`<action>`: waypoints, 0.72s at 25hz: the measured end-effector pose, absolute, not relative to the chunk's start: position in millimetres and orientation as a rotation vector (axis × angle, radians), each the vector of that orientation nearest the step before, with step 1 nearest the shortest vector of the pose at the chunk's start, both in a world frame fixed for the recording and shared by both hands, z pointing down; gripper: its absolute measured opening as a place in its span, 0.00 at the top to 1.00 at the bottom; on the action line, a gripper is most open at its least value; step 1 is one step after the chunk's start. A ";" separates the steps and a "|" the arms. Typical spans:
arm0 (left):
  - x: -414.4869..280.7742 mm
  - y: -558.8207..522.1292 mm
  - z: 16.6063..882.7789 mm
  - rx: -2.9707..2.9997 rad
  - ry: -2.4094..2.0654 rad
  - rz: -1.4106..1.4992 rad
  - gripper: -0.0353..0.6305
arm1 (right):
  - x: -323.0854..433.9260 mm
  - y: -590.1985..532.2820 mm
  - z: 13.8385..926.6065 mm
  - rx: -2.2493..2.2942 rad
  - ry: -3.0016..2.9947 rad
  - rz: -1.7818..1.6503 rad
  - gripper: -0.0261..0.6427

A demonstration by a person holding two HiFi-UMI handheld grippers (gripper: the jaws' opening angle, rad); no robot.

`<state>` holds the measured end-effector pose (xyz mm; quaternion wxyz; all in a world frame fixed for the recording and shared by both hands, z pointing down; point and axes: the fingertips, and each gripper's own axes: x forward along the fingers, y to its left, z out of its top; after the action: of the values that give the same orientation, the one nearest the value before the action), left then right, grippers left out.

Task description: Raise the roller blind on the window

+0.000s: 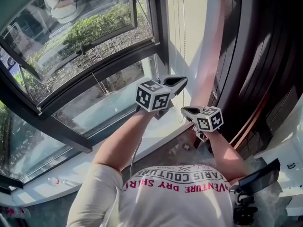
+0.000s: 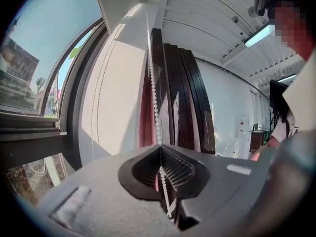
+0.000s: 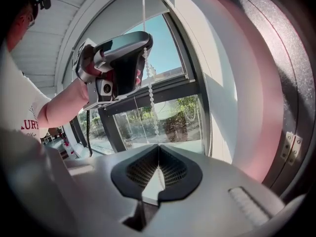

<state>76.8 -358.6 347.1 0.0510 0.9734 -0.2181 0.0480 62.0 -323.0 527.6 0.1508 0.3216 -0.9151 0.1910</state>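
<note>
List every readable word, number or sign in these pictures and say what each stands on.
"ARIS COUTUR": dark arched print on the person's white T-shirt, upside down, ends cut off.
"VENTURE DRY SHIR": red print next to it on the same shirt, upside down, ends cut off.
Tiny line by the arch: too small to read.
"URY": red letters on the shirt in the right gripper view, cut off.

A thin white beaded cord (image 2: pixel 154 83) of the roller blind hangs straight and taut beside the window's right-hand edge. It is pinched between the closed jaws of the left tool (image 2: pixel 160 149) higher up and of the right tool (image 3: pixel 158 154) lower down.
</note>
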 end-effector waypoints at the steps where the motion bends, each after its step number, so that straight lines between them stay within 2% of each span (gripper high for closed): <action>1: 77.5 -357.1 348.4 2.960 -0.660 0.142 0.94 | 62.5 -323.1 529.4 0.923 -2.625 0.550 0.95; 16: 71.5 -356.9 371.8 2.927 -0.683 0.147 0.94 | 72.1 -327.1 543.8 0.885 -2.502 0.465 0.94; 18: 67.9 -358.7 372.3 2.923 -0.689 0.145 0.94 | 81.6 -335.6 529.8 0.943 -2.534 0.473 0.90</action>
<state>67.9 -358.7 372.3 0.0677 0.9700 -0.2286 0.0482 81.6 -335.6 529.8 0.1969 0.3368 -0.9051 0.1689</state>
